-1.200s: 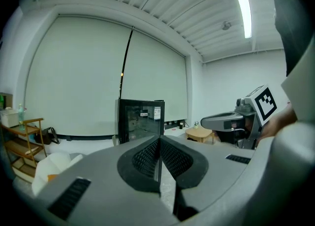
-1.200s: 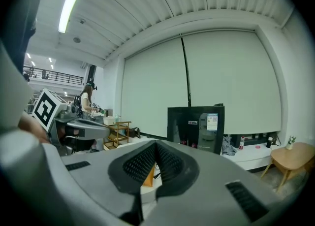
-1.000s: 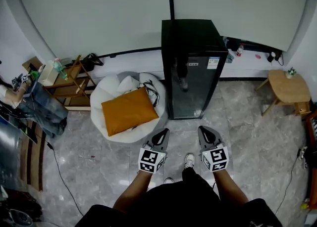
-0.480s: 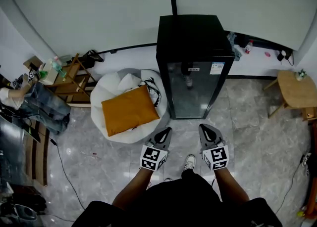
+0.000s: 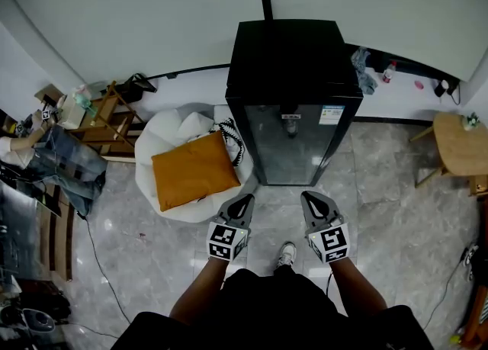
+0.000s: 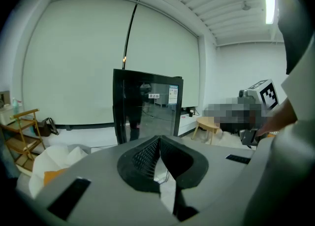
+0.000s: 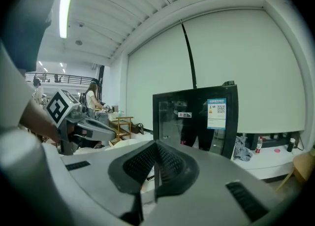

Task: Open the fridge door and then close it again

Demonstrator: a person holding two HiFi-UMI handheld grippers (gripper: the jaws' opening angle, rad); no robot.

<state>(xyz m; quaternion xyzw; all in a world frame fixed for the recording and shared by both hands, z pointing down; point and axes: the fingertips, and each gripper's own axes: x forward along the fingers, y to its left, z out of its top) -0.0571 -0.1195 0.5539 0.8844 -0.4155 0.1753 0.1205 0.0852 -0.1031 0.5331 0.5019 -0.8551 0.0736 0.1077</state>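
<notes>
The tall black glass-door fridge (image 5: 293, 81) stood at upper centre, its door shut. Below it, the grey left gripper (image 5: 244, 200) and right gripper (image 5: 308, 197) pointed toward it, jaws pressed together on nothing, probably carried ready for the door.

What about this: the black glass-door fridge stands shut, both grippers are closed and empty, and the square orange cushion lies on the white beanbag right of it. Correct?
Wrong side: the head view shows the square orange cushion on the white beanbag left of the black glass-door fridge. The fridge is shut; left gripper and right gripper are closed and empty.
</notes>
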